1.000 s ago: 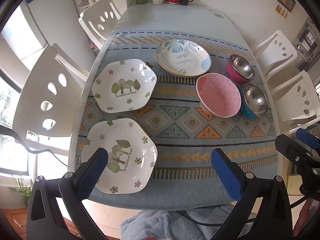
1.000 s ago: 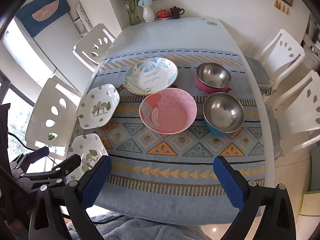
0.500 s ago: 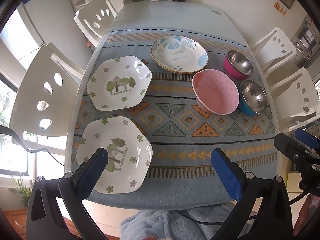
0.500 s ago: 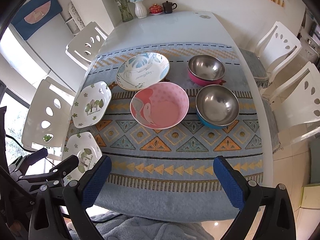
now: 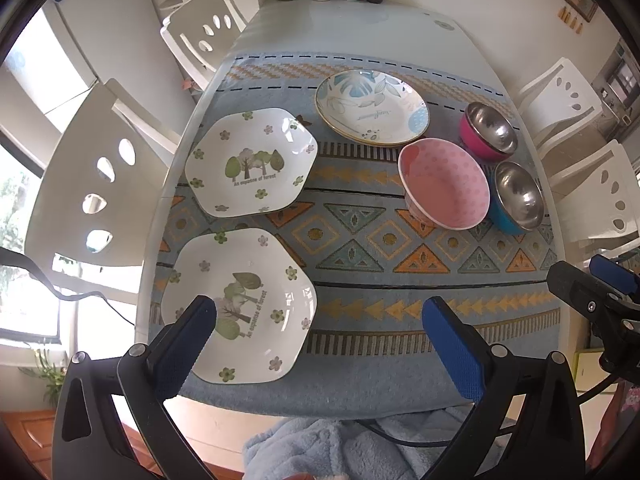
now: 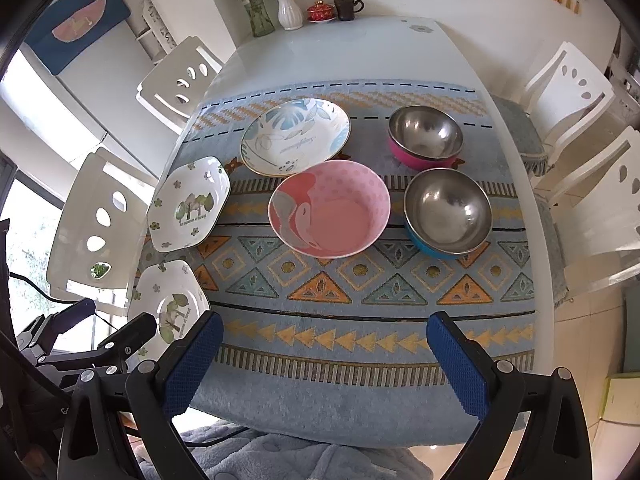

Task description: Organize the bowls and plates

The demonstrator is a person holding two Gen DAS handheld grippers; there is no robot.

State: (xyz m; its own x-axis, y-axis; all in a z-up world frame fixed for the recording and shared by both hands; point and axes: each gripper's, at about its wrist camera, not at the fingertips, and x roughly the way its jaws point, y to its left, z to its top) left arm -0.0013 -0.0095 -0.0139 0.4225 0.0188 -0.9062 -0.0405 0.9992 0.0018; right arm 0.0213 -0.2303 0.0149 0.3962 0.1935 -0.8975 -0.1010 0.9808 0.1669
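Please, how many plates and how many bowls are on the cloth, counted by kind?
Hexagonal tree plates: 2 (near, far)
Round blue-leaf plates: at least 1; a second rim seems to show beneath
Pink bowl: 1
Steel bowls: 2 (pink outside, blue outside)
Total: at least 6

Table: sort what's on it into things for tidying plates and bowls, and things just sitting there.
For the job: near hexagonal plate, far hexagonal plate, blue floral plate, pink bowl, magenta steel bowl, blue steel bowl.

Just there: white vase, glass vase, red lidded cup, dark mug.
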